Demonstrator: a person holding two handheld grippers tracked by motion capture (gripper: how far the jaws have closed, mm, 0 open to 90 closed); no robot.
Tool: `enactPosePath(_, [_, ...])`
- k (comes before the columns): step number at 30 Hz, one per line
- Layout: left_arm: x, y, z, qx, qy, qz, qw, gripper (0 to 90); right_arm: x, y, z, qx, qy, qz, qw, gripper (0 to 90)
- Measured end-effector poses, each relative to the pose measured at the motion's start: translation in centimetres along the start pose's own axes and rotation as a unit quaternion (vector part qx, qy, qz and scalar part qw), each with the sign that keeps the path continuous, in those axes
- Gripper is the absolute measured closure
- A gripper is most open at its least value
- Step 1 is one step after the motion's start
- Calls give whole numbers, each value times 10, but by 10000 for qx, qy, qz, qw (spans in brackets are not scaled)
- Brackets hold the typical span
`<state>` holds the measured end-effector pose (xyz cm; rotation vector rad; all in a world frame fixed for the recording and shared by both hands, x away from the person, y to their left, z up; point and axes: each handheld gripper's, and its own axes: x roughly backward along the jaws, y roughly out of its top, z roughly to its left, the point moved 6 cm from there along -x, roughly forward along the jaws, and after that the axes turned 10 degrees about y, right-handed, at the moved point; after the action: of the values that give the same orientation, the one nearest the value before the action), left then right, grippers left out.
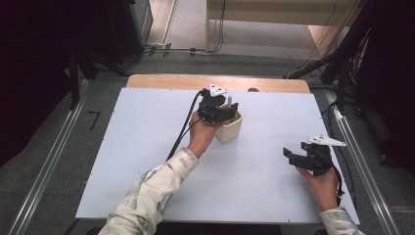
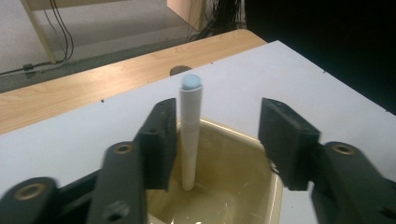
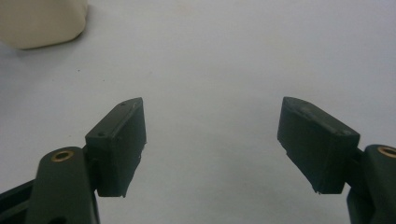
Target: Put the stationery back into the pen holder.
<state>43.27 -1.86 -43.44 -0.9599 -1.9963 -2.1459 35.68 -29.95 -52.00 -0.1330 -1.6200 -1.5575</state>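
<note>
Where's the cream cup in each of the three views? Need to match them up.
High view: cream cup at centre, partly under the left gripper.
Left gripper view: bottom centre, between open jaws, white tube standing inside.
Right gripper view: top-left corner, cut off.
Shared landmark: the white board.

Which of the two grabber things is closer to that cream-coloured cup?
The left. The left gripper hangs right over the cream cup, jaws open around the white tube standing inside. The right gripper sits well off to the cup's right, open over bare table.
</note>
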Motion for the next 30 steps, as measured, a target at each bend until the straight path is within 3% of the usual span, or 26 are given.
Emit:
enactPosePath(5, [4, -2, 2, 22, 48, -31, 10000, 349, 0, 0, 0, 2, -8, -1, 10000, 217])
enactPosePath(9, [8, -5, 4, 20, 19, -79, 10000, 315, 0, 0, 0, -4, -17, 13, 10000, 217])
enactPosePath(20, [22, -10, 12, 47, 103, -267, 9996, 268, -1, -1, 1, 1, -38, 34, 10000, 217])
enactPosePath(30, [40, -14, 21, 156, 35, -396, 9991, 259, -1, -1, 1, 0, -51, 38, 10000, 217])
